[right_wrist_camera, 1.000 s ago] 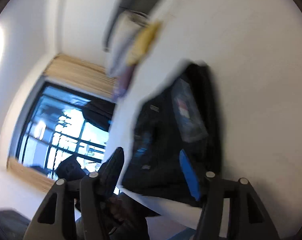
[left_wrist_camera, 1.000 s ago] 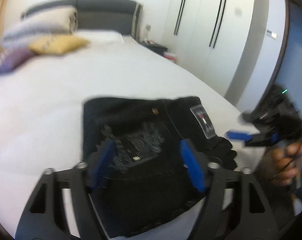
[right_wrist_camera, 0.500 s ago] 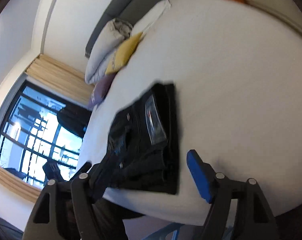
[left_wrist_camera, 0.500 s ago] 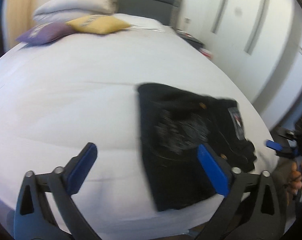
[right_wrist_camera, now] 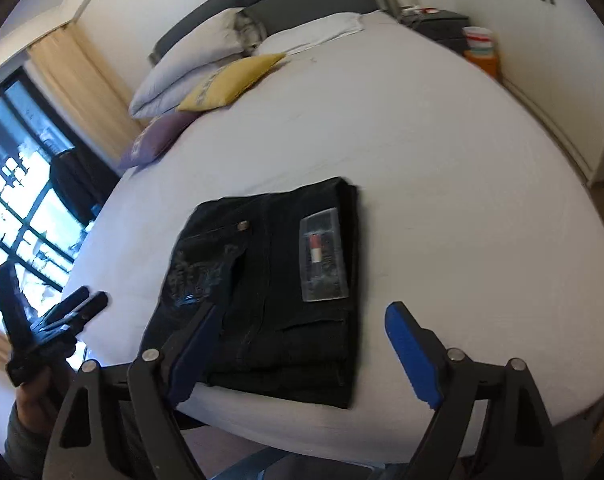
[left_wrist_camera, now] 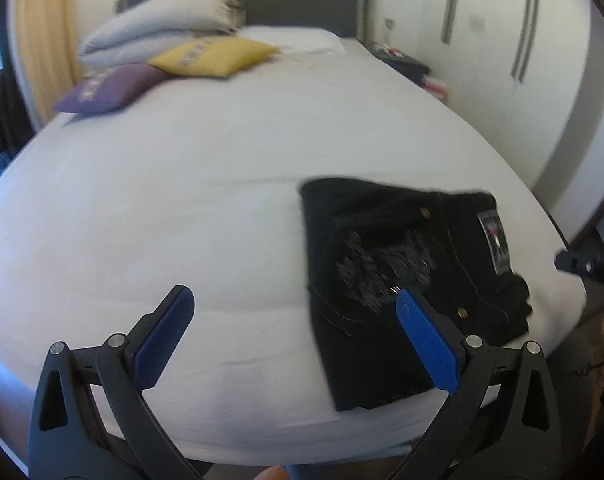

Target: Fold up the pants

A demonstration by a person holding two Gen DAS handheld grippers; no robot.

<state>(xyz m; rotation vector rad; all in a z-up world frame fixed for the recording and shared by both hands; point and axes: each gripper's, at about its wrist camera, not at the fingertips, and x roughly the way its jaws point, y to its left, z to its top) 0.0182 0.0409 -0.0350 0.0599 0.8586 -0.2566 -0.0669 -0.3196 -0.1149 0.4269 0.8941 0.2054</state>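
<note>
The black pants [left_wrist_camera: 402, 276] lie folded into a compact rectangle near the foot corner of the white bed [left_wrist_camera: 222, 208], label patch up. They also show in the right wrist view [right_wrist_camera: 270, 280]. My left gripper [left_wrist_camera: 294, 332] is open and empty, held above the bed's foot edge, left of the pants. My right gripper [right_wrist_camera: 302, 340] is open and empty, held just short of the near edge of the pants. The left gripper also appears at the left edge of the right wrist view [right_wrist_camera: 74, 312].
Grey pillows [left_wrist_camera: 162, 32], a yellow cushion [left_wrist_camera: 214, 56] and a purple cushion [left_wrist_camera: 110, 88] lie at the headboard end. A nightstand [right_wrist_camera: 442, 24] and white wardrobe doors [left_wrist_camera: 502, 40] stand to the right. A window [right_wrist_camera: 18, 208] is at left.
Both grippers have pulled back from the pants and opened wide. The left one has swung left over bare sheet; the right view has rolled level and faces the folded pants.
</note>
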